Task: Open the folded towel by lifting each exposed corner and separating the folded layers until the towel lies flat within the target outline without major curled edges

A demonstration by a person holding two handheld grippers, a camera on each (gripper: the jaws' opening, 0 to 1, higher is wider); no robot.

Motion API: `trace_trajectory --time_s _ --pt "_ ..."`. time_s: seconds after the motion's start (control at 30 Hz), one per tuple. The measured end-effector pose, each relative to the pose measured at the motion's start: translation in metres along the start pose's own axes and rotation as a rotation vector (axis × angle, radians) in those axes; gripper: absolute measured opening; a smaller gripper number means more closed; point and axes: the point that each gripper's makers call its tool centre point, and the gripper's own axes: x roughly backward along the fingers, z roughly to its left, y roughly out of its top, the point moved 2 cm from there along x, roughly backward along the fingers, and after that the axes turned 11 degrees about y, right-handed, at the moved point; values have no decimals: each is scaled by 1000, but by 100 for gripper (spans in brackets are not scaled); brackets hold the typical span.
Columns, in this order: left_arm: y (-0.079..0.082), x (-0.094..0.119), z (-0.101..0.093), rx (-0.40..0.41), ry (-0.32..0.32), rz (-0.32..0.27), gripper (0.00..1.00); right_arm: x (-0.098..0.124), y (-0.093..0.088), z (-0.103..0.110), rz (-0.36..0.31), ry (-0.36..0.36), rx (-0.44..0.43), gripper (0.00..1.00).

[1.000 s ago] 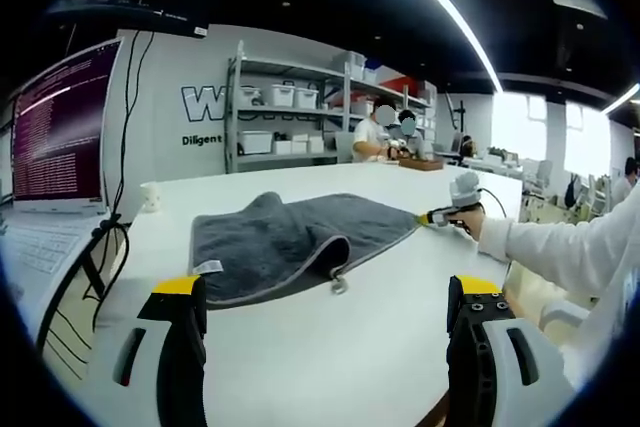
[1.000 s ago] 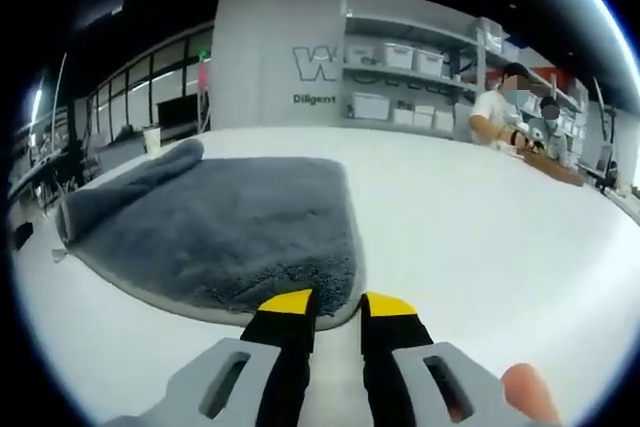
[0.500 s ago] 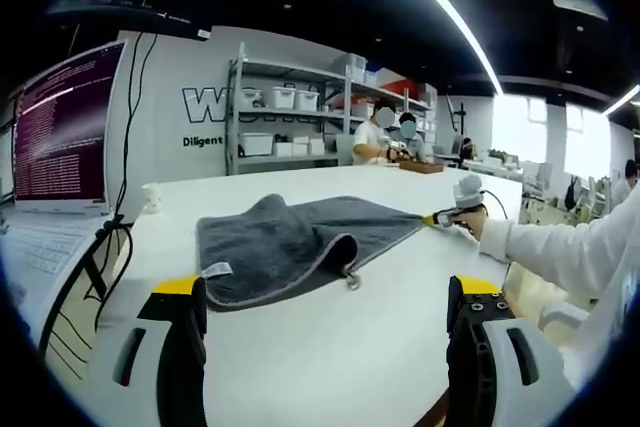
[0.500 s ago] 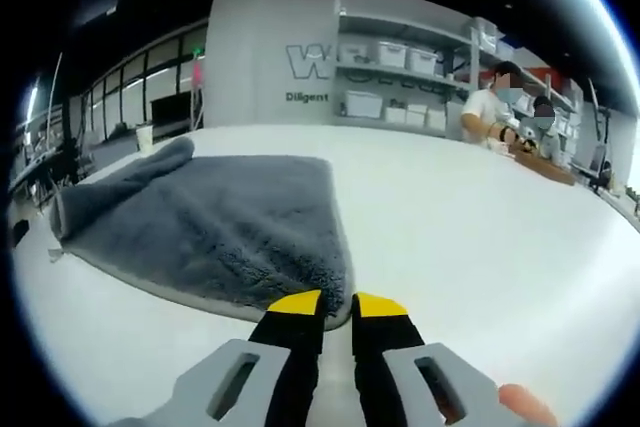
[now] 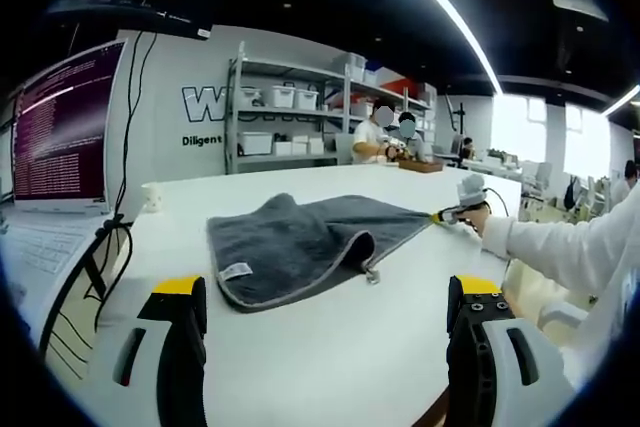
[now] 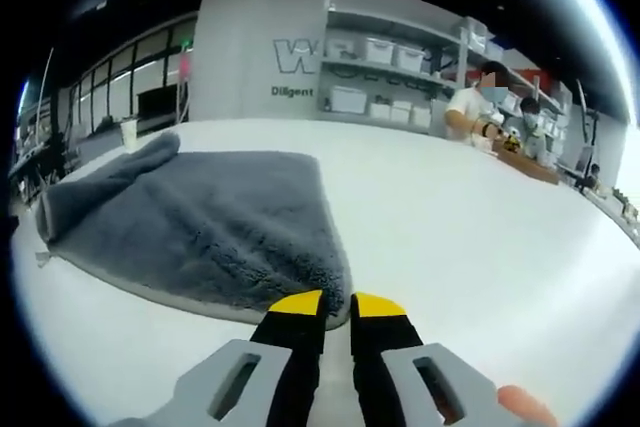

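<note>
Table [image 5: 330,347]: white, smooth, matte; near edge cut off in both views.
Towel [image 5: 300,242]: grey, fluffy pile, lying on the table, partly folded; one layer curls over along its near edge in the left gripper view, underside hidden. In the right gripper view [image 6: 200,222] its far side is bunched into a soft ridge.
Shelving [image 5: 290,112]: metal rack behind the towel with white bins, contents too small to tell.
Monitor [image 5: 60,127]: left of the towel, purple screen, text unreadable.
Left gripper [image 5: 325,317]: grey jaws with yellow tips, spread wide, holding nothing, well short of the towel.
Right gripper [image 6: 325,305]: yellow-tipped jaws nearly pressed together at the towel's near corner; whether they pinch cloth, cannot tell. Also seen beside the towel's right corner [image 5: 447,214].
Tag [image 5: 236,271]: small white label on the towel's near edge.
Loop [image 5: 372,274]: small, hanging at the fold; unclear detail.
</note>
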Motion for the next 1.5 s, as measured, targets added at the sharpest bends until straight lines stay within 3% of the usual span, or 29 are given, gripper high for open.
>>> trace_trajectory --time_s 0.83,1.5 --pt "-2 0 0 4 2 10 99 51 -26 -91 74 -188 -5 2" --pt "0 2 3 6 8 8 99 79 -39 -131 86 -288 -50 6"
